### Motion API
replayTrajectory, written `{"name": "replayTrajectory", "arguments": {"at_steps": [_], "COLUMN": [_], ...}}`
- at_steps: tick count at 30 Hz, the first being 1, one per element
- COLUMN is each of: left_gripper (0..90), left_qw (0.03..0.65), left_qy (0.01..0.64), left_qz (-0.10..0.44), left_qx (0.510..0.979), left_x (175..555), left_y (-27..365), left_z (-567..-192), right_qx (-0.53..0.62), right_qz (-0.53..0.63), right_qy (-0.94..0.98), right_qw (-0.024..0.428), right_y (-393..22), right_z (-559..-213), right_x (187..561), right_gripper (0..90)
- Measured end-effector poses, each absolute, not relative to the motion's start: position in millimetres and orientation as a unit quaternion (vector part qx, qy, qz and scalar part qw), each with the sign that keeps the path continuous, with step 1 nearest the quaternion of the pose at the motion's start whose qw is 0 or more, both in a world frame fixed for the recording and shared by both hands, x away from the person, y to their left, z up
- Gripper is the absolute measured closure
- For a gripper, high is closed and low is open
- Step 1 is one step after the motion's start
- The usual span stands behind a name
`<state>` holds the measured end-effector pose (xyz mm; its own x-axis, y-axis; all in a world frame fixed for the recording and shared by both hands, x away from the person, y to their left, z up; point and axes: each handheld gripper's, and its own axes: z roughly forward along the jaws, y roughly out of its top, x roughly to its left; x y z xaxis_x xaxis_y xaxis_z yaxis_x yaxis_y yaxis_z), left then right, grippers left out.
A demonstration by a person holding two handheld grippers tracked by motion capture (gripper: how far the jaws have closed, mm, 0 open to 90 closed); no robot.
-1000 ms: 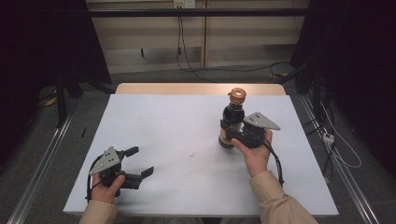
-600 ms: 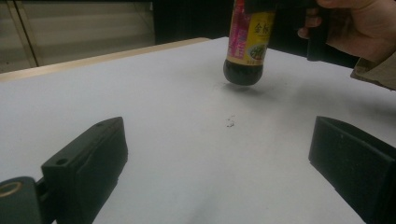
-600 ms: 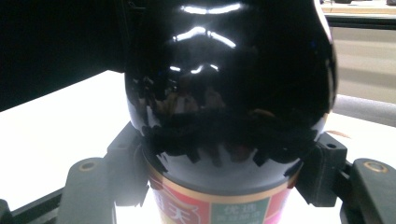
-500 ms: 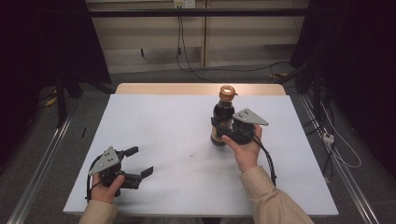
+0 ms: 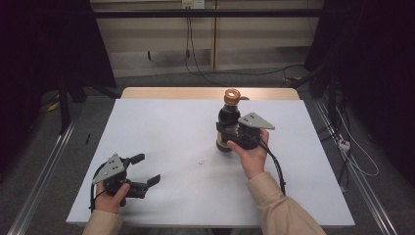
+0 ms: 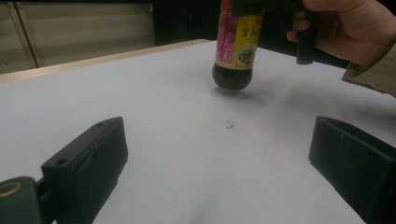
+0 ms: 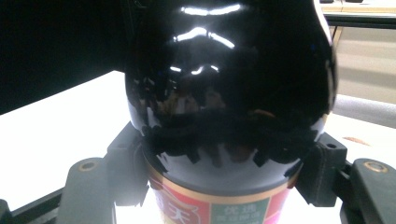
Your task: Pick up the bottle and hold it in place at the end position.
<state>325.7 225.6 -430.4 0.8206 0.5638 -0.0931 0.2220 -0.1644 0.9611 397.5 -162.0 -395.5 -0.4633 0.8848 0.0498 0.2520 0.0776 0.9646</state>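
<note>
Dark bottle (image 5: pixel 229 122) clamped by right gripper (image 5: pixel 234 134), label partly hidden | left gripper (image 5: pixel 144 170) wide, empty | white table (image 5: pixel 171 127)

High view: fixed above the near edge, facing forward and down across the whole white surface (image 5: pixel 171 122). Left gripper view: low, looking along the surface, with the bottle (image 6: pixel 236 44) at middle distance. Right gripper view: very close against that bottle (image 7: pixel 229 84). All three share it.
</note>
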Motion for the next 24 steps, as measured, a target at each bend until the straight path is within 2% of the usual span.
{"name": "replayTrajectory", "arguments": {"at_steps": [24], "left_gripper": [4.3], "left_qw": [0.59], "left_qy": [0.259], "left_qz": [0.145], "left_qx": [0.751], "left_x": [325.7], "left_y": [226.4], "left_z": [-430.3], "right_qx": [0.407], "right_qz": [0.527], "right_qy": [0.686], "right_qw": [0.293], "right_y": [-134.3], "right_z": [-395.9], "right_x": [412.5], "right_gripper": [30.8]}}
